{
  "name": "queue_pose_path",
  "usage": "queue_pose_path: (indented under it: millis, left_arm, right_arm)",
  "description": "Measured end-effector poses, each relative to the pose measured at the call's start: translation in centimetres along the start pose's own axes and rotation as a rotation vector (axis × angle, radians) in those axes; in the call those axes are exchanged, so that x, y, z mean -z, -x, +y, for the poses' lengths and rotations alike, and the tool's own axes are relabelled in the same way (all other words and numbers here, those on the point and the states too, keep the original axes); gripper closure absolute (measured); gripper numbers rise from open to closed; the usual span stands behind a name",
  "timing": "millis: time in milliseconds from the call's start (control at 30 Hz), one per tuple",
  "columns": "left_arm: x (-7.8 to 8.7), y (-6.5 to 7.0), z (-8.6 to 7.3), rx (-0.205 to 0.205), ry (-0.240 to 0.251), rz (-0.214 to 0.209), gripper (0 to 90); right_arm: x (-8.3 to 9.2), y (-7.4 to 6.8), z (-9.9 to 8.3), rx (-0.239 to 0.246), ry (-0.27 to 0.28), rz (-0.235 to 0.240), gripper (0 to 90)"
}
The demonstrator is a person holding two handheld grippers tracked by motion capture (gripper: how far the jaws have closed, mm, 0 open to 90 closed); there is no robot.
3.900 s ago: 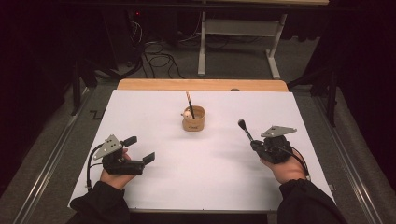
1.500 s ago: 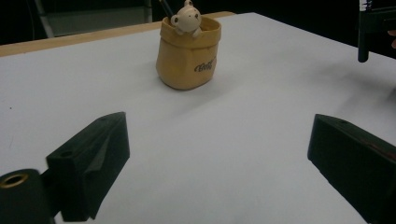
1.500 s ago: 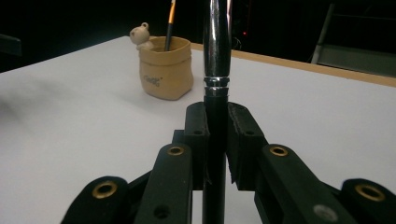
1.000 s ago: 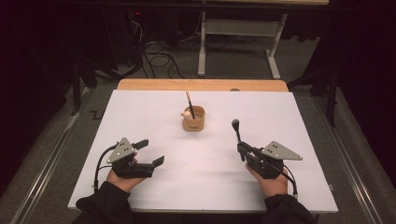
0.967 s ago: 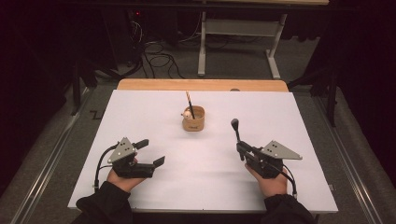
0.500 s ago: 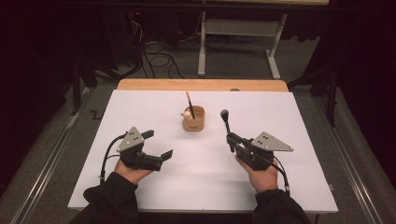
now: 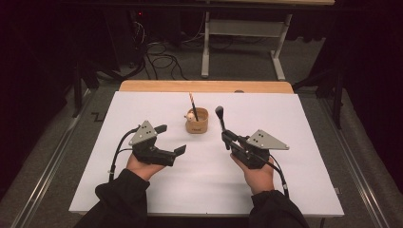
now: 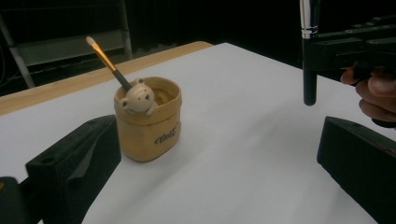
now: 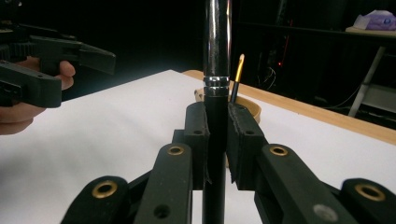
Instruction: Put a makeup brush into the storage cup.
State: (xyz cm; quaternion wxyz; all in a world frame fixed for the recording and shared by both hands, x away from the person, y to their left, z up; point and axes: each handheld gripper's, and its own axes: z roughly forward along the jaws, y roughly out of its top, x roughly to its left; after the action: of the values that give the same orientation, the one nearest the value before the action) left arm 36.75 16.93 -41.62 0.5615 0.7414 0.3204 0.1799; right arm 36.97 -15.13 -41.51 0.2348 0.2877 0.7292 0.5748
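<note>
Brush [image 7: 220,118] with the black handle stands upright in my right gripper [image 7: 228,141], clamped between the pads just under its silver ferrule, its tip up, right of the cup [image 7: 197,120] and just beside it. My left gripper [image 7: 170,139] hangs with its jaws spread wide, having just been opening, nothing between them, left and near of the cup. That bear-faced cup sits mid-table [image 7: 142,102], holding a thinner orange-ferruled brush [image 7: 192,105] that leans left.
</note>
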Motion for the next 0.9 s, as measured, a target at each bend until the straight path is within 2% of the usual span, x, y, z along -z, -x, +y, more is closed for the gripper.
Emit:
queue_pose_path:
  millis: [133, 233, 333, 500, 900]
  left_arm:
    - [-0.5, 0.2, 0.0, 0.012, 0.013, -0.014, 0.4]
    - [-0.7, 0.5, -0.3, 0.005, 0.013, -0.019, 0.6]
    - [-0.8, 0.6, -0.9, 0.025, 0.029, -0.036, 0.8]
    - [-1.1, 0.8, -1.5, 0.026, 0.007, -0.054, 1.6]
    - [-0.6, 1.4, -1.6, 0.025, 0.028, -0.082, 5.1]
  right_arm:
    - [-0.3, -0.3, -0.1, 0.002, -0.005, 0.006, 81.0]
    - [-0.5, -0.5, -0.4, 0.004, -0.008, 0.012, 81.0]
    - [-0.7, -0.8, -0.7, 0.005, -0.011, 0.022, 81.0]
    - [-1.0, -1.4, -1.2, 0.008, -0.028, 0.038, 81.0]
    - [-1.8, -2.7, -2.2, 0.015, -0.052, 0.080, 81.0]
